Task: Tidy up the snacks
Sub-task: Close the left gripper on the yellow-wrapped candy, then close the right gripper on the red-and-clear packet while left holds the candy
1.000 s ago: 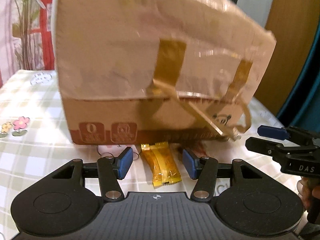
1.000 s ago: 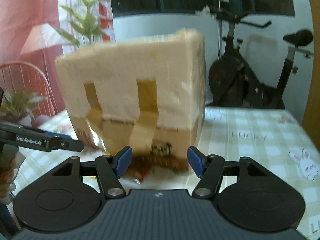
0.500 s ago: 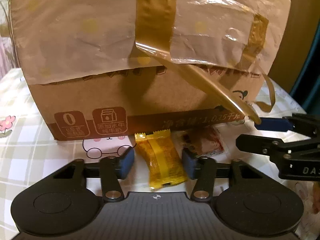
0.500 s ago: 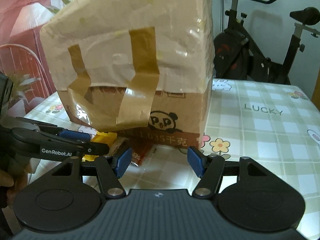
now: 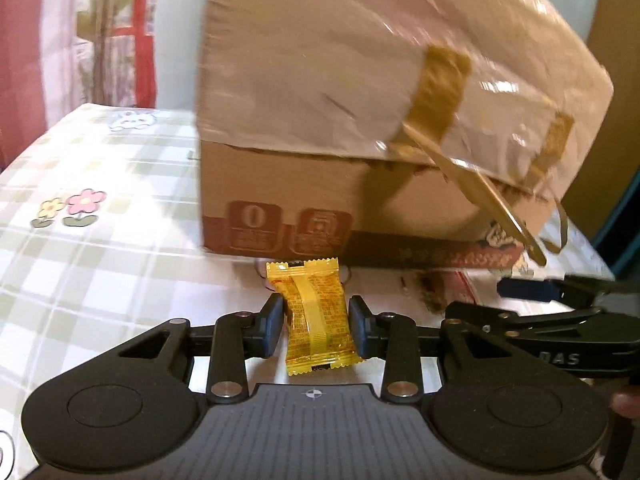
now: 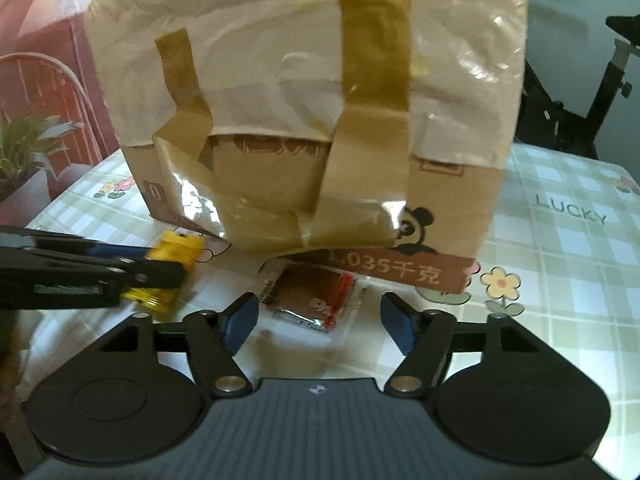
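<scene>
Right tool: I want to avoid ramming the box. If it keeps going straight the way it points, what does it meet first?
Probably the brown snack packet on the table, ahead of the opening right tool; the cardboard box stands just behind, though depth is unclear.

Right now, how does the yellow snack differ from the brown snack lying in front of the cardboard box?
The yellow snack has a bright yellow wrapper; the brown snack is dark brown inside clear plastic with red markings. The yellow snack sits between the closing fingers of the left gripper; the brown snack lies just ahead of the opening right gripper, untouched. Both lie on the checked tablecloth by the cardboard box.
</scene>
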Demonstrator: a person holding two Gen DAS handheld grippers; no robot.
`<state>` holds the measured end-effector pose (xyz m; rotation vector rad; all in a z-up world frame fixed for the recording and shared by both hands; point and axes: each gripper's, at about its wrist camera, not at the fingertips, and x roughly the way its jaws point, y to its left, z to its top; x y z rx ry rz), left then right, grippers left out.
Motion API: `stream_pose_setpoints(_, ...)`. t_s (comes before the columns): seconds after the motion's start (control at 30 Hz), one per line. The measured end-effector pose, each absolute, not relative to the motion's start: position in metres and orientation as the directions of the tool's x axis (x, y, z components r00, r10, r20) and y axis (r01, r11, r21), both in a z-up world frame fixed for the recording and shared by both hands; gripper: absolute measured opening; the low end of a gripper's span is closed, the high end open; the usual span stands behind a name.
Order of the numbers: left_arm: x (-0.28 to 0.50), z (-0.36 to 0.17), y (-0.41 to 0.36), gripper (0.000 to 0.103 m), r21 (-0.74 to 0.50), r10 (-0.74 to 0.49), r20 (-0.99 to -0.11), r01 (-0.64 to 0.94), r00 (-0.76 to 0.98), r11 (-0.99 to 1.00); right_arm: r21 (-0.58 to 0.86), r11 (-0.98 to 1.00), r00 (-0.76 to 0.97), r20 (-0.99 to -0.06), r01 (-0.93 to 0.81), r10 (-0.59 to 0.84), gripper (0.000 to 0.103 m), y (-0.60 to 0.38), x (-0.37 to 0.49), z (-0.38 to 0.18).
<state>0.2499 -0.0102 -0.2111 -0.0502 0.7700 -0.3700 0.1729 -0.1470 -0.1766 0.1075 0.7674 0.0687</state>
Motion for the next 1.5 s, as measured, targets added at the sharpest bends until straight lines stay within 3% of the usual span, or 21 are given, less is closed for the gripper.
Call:
stream_pose_setpoints(0.1,0.247,-0.206,-0.006,0.037,-0.205,-0.351,-0.649,0.289,0.675,0.935,0.122,0.992,0.712,-0.699,0.027,0.067,0.081,-0.142,0.178,-0.18)
stream_pose_setpoints(0.47,0.241,-0.206,0.008,0.037,-0.258,-0.368,-0.617,0.262,0.696,0.93,0.045,0.987,0.683,-0.727,0.152,-0.072,0.083,-0.116,0.209,-0.188)
stream_pose_setpoints(0.83,0.24,-0.209,0.01,0.037,-0.275,-0.38,-0.608,0.264,0.696,0.924,-0.013,0.986,0.688,-0.715,0.167,-0.126,0.087,-0.094,0.222,-0.199)
stream_pose_setpoints(1.07,0.238,-0.208,0.008,0.037,-0.267,-0.386,-0.609,0.279,0.693,0.923,-0.035,0.996,0.707,-0.702,0.085,-0.084,0.063,-0.092,0.2,-0.2)
stream_pose_setpoints(1.5,0.228,-0.205,0.0,0.037,-0.246,-0.395,-0.618,0.31,0.68,0.918,0.014,0.999,0.716,-0.698,0.04,-0.019,0.06,-0.111,0.162,-0.197)
